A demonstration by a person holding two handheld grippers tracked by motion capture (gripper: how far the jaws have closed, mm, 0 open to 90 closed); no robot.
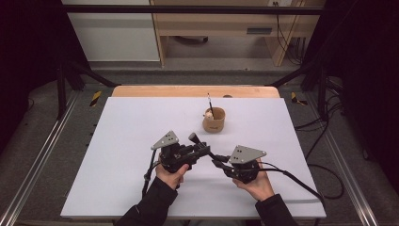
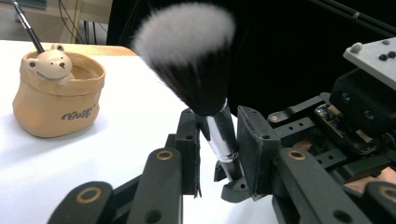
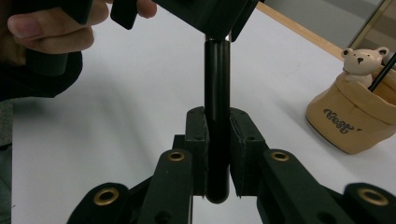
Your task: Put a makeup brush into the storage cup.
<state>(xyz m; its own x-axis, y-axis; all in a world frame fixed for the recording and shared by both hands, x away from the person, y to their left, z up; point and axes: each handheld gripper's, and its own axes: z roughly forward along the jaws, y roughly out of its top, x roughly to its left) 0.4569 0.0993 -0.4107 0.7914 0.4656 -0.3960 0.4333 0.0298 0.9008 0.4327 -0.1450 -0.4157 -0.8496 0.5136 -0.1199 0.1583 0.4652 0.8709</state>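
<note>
White board (image 1: 122, 155) covered most of a wooden table, with dark floor and metal rails on both sides and pale cabinets behind. Near the board's far middle stood a tan pot (image 1: 214, 120) with a small bear figure on its rim; a thin dark-handled brush (image 1: 210, 104) leaned in it, its tip hidden inside the pot.

Near the front centre, both grippers met over a makeup brush (image 2: 205, 84). The left gripper (image 2: 215, 140) was clamped narrowly on the silver ferrule just below the white-tipped bristles, which rose blurred and close to that camera. The right gripper (image 3: 216, 149) was closed on the black handle (image 3: 217, 107), whose lower end poked out beneath the jaws. From the high view the brush was mostly hidden between the two tools, with just its dark head showing.

Bare board lay open to the left, right and front of the hands, the pot well apart from them.
</note>
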